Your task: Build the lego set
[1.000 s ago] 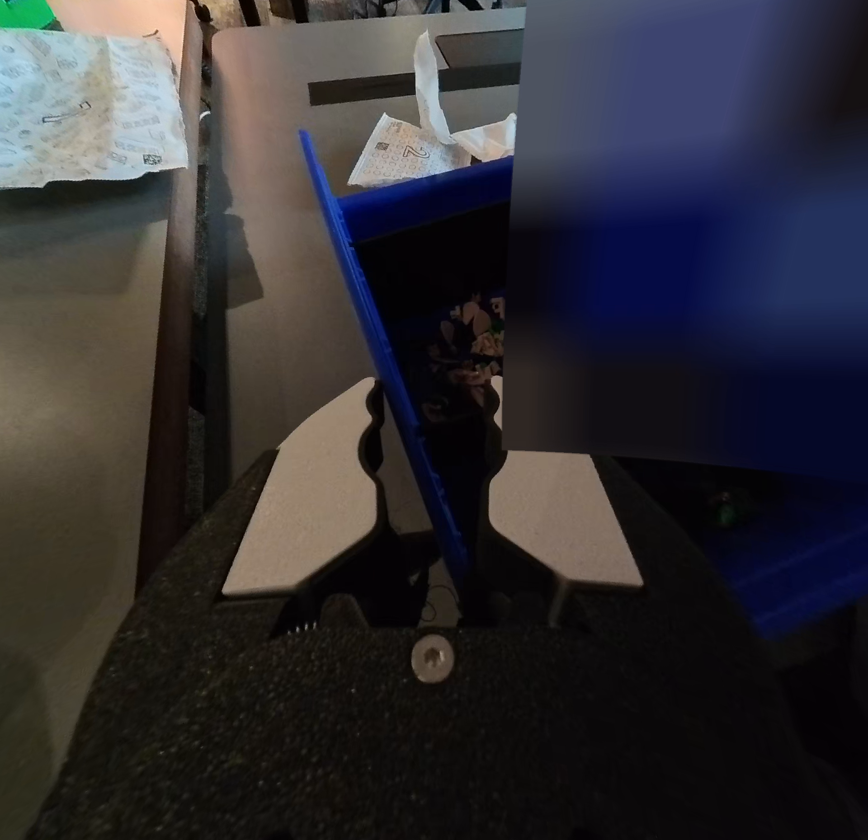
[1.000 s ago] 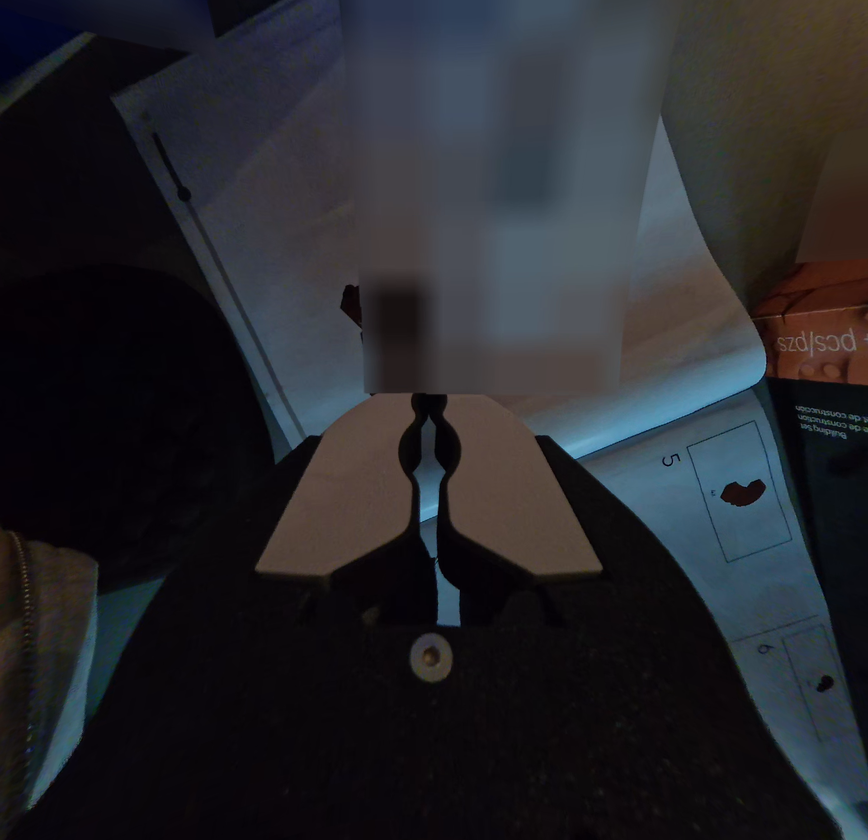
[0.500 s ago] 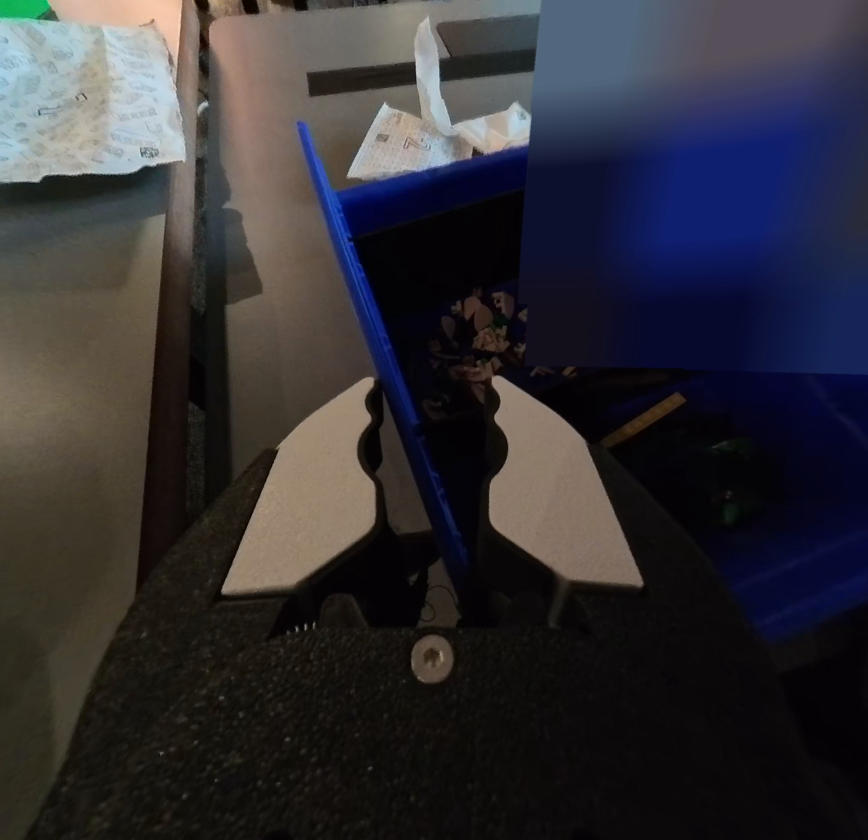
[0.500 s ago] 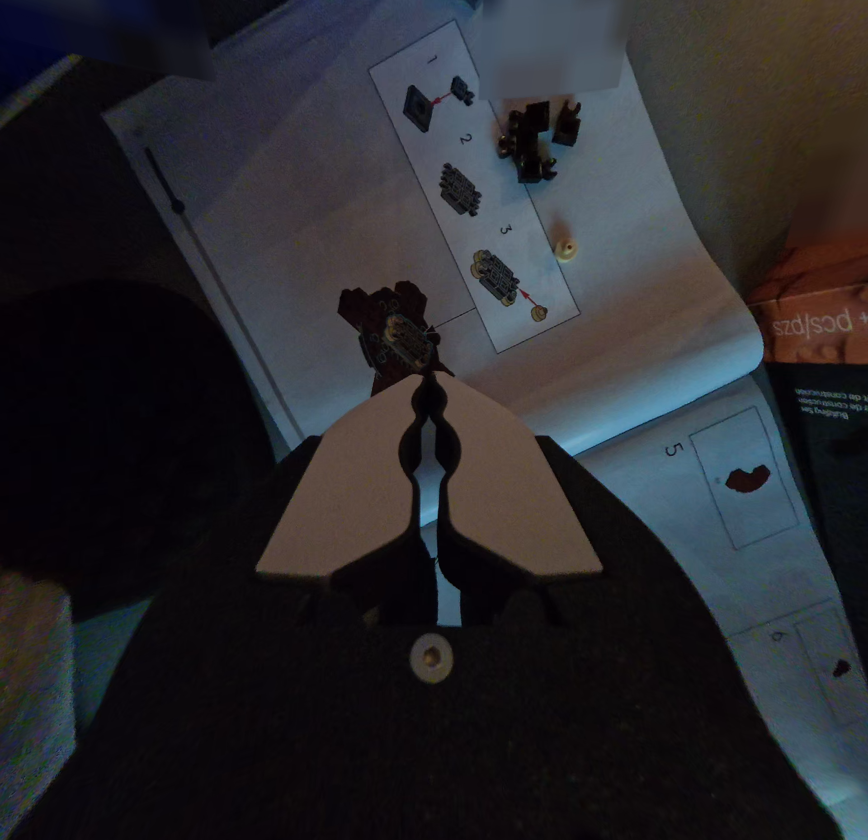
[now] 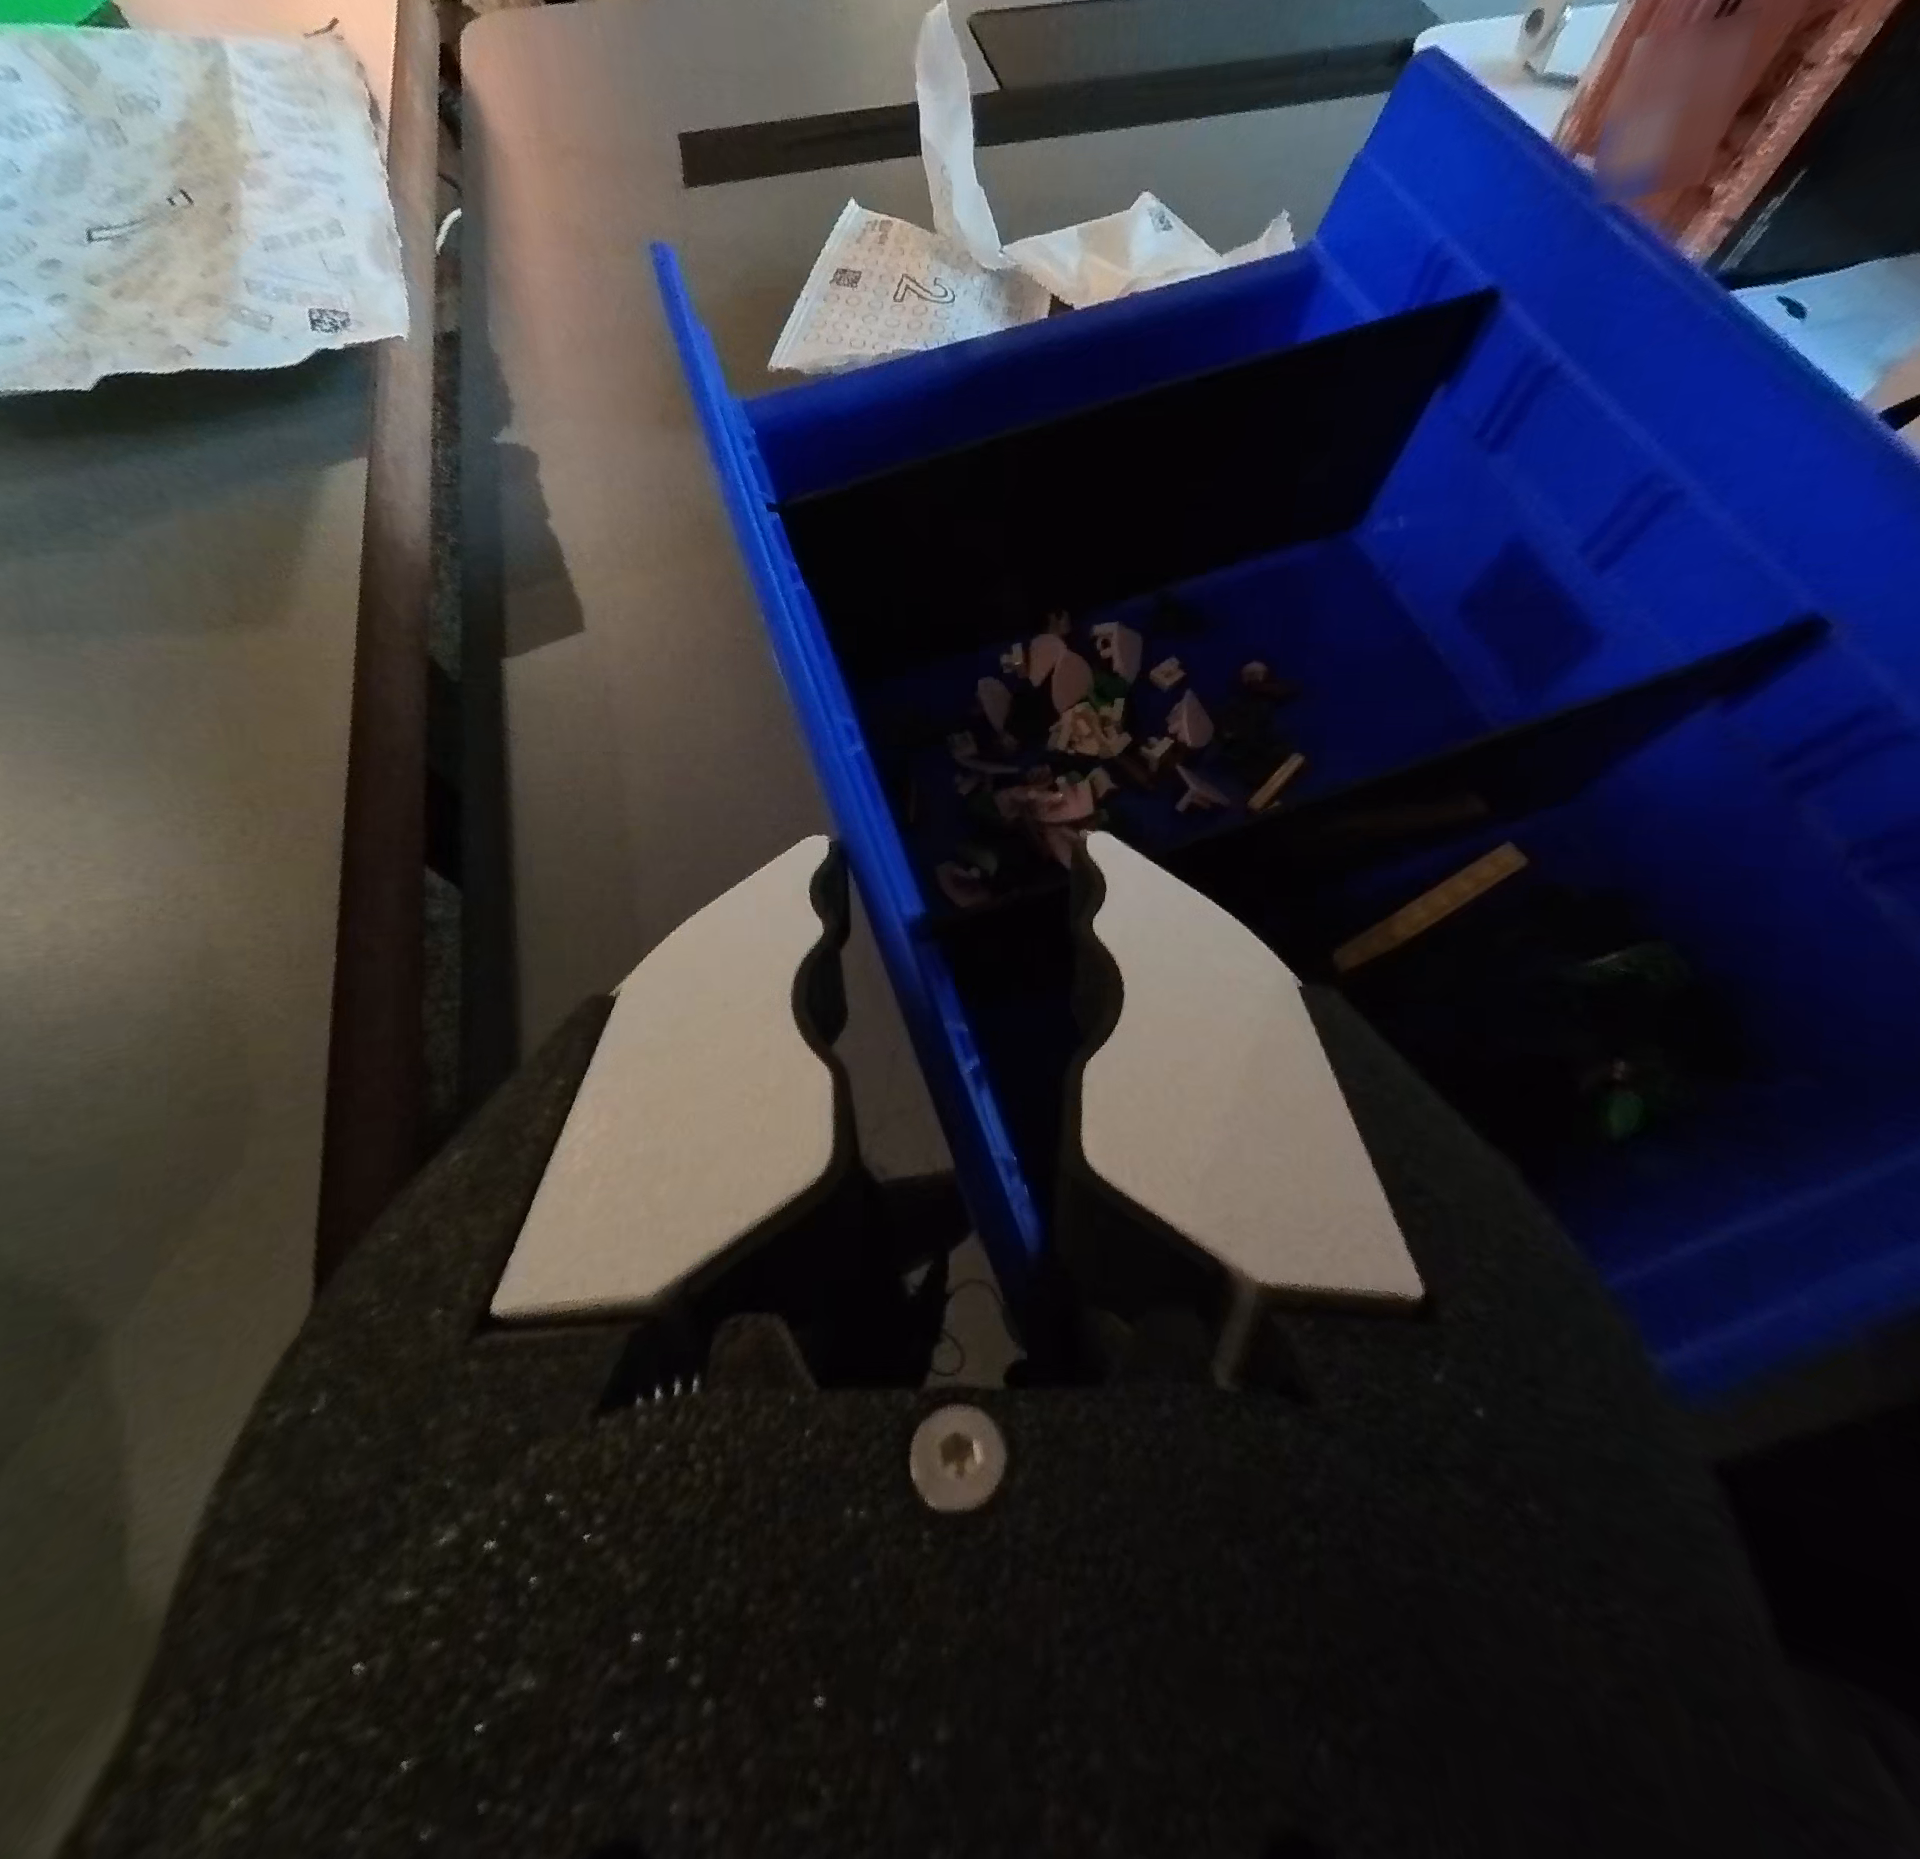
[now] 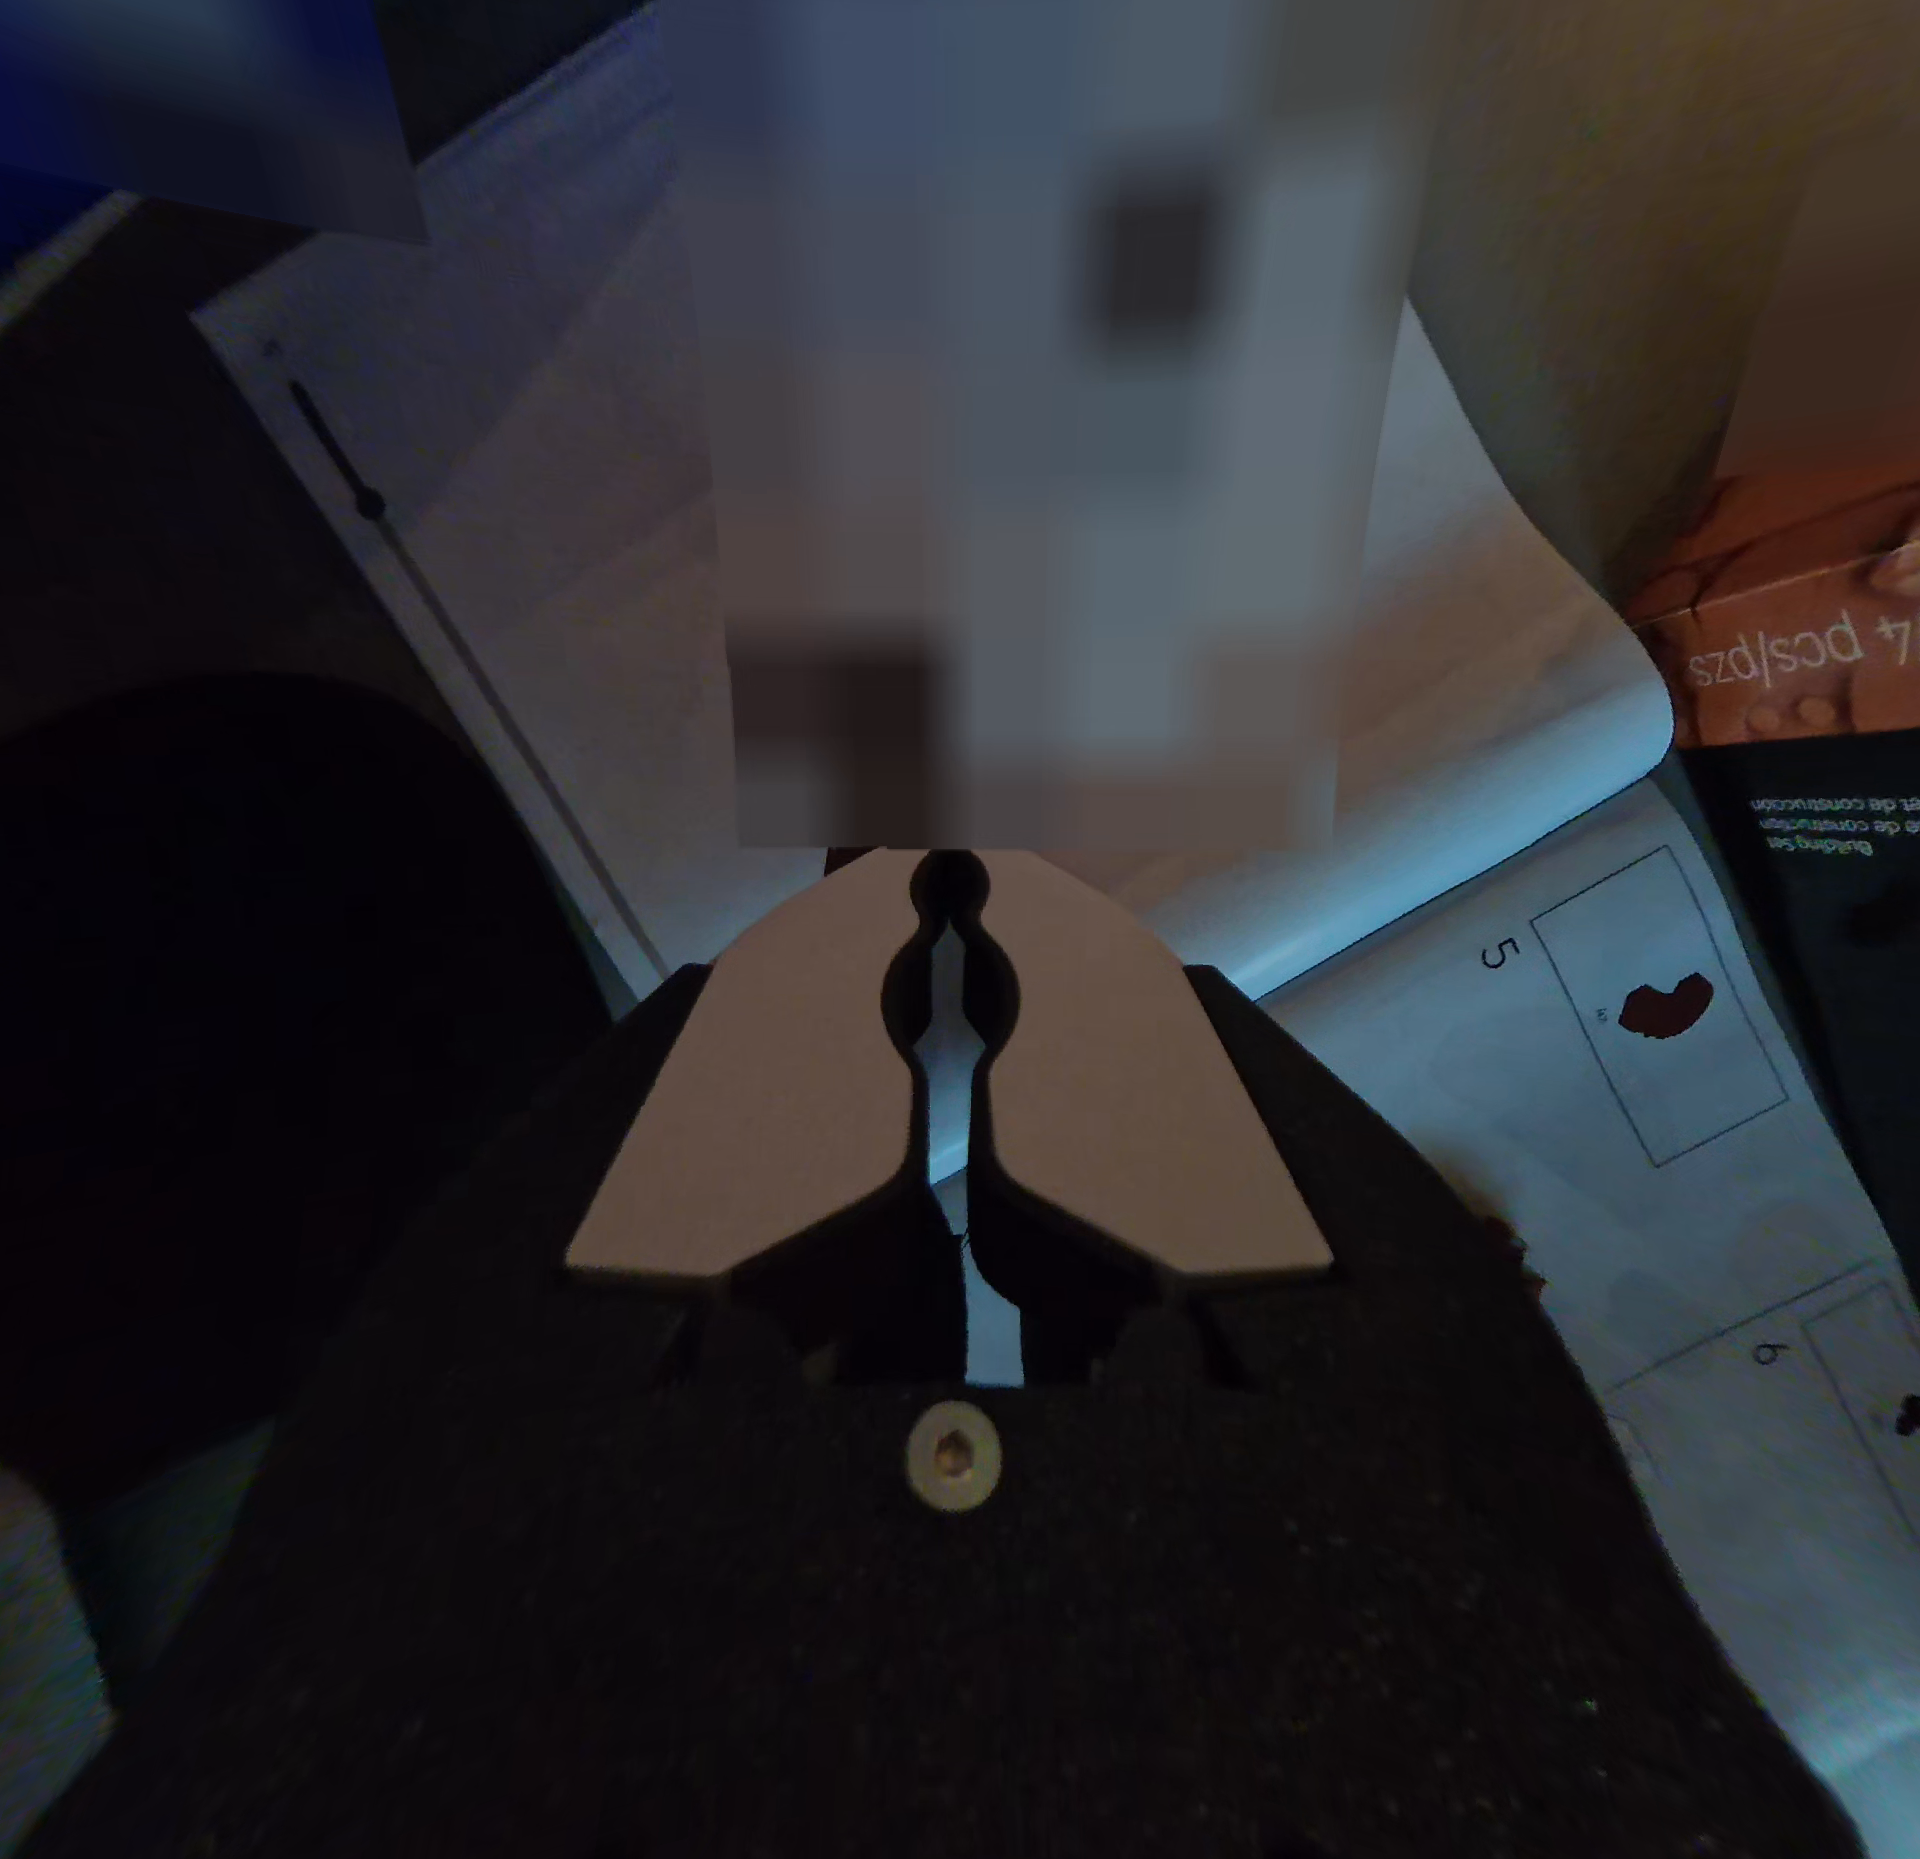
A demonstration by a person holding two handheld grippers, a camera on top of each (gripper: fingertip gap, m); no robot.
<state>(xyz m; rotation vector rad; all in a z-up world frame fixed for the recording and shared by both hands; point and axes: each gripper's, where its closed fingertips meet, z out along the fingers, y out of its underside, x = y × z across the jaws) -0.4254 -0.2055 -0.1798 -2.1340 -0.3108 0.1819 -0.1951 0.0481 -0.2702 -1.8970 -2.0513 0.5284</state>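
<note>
The left tool (image 5: pixel 961 864) straddles the near side wall of a blue bin (image 5: pixel 1621 521): the left finger (image 5: pixel 727 1061) is outside the wall with its pad against the wall's outer face, while the right finger (image 5: pixel 1216 1061) is inside the bin, with a clear gap between its pad and the wall, so the tool stands released around the wall rather than clamped on it. The bin is tilted and divided by black partitions (image 5: pixel 1091 479) into compartments. The middle compartment, just beyond the fingertips, contains a pile of small building-brick pieces (image 5: pixel 1091 739) in pale, green and dark colours. A yellow strip piece (image 5: pixel 1429 905) lies in the nearest compartment. Beyond the bin, torn white paper bags (image 5: pixel 935 271) rest on the grey bench (image 5: pixel 582 459) near its far edge. A second printed paper bag (image 5: pixel 177 209) lies on the adjacent bench to the left. The right tool (image 6: pixel 951 884) is clenched, fingertips together; whether anything is gripped cannot be determined, because a blurred patch covers the area directly ahead of them. It is positioned over an open instruction booklet (image 6: pixel 1621 1030) showing numbered step panels. A cardboard box (image 6: pixel 1808 656) lies at the booklet's far right edge.
</note>
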